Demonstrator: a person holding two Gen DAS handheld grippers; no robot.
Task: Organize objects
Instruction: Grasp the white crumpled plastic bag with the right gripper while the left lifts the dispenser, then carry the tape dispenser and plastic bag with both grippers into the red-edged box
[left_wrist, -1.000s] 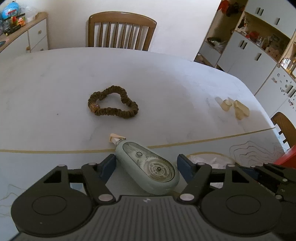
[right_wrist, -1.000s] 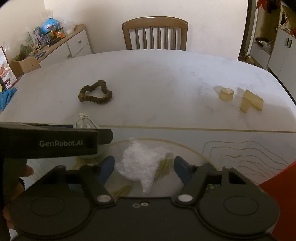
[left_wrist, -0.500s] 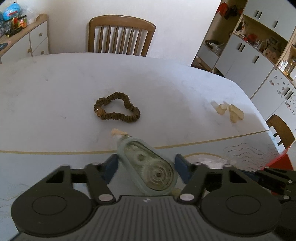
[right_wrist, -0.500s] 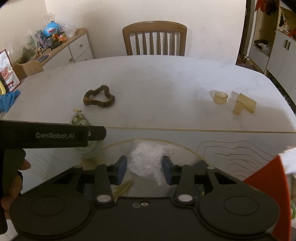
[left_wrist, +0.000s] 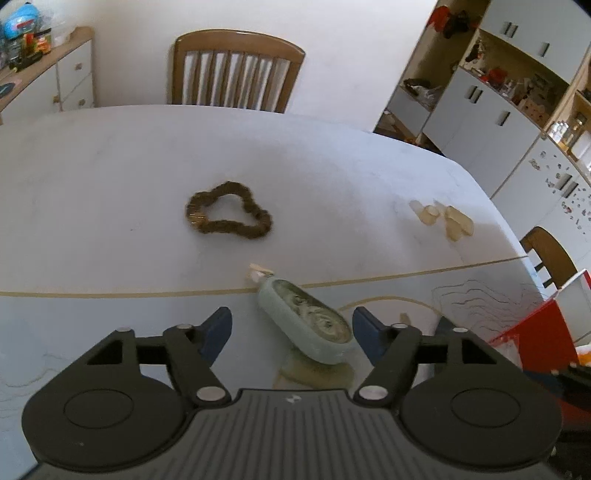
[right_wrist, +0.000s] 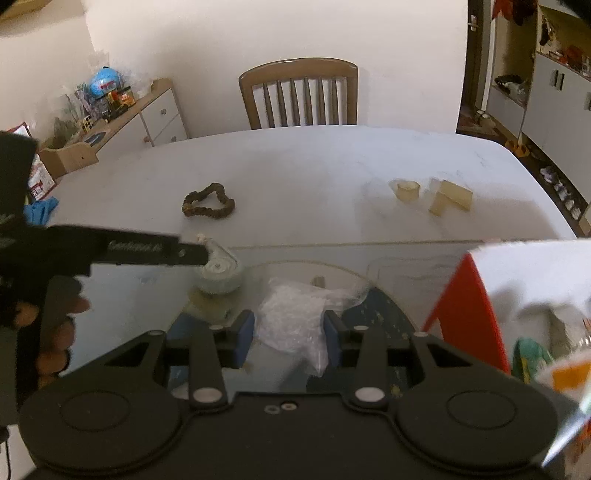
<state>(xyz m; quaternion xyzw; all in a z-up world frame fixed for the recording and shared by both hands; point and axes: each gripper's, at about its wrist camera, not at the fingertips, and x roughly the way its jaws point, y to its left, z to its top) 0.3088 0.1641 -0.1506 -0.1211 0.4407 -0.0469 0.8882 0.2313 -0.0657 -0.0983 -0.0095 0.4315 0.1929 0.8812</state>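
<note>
The left gripper (left_wrist: 291, 328) hangs over the near part of the white bench (left_wrist: 110, 177) with its jaws wide, having just been opening; a pale green correction tape dispenser (left_wrist: 306, 325) lies between them, tilted up on one side, close to the right blue pad, though whether it touches that pad I cannot tell. Its cream tip points away toward a thin gold line that crosses the bench. Beyond that line a brown hair scrunchie (left_wrist: 229, 216) lies flat in a loose loop, and well off to the right sit a few translucent yellowish plastic pieces (left_wrist: 443, 221) (one a small ring, one blocky). The right gripper (right_wrist: 290, 334) has its jaws drawn narrow and pressed on a crumpled clear plastic bag (right_wrist: 295, 317), which bulges above and below the blue pads. In the right wrist view the left gripper's black arm reaches in from the left edge, a hand (right_wrist: 55, 332) wrapped around its handle, and the dispenser shows just under its tip. A red and white box (right_wrist: 517, 295) stands open at the right, near the bag, its contents blurred. A wooden chair (right_wrist: 299, 92) stands at the far side of the bench.
</note>
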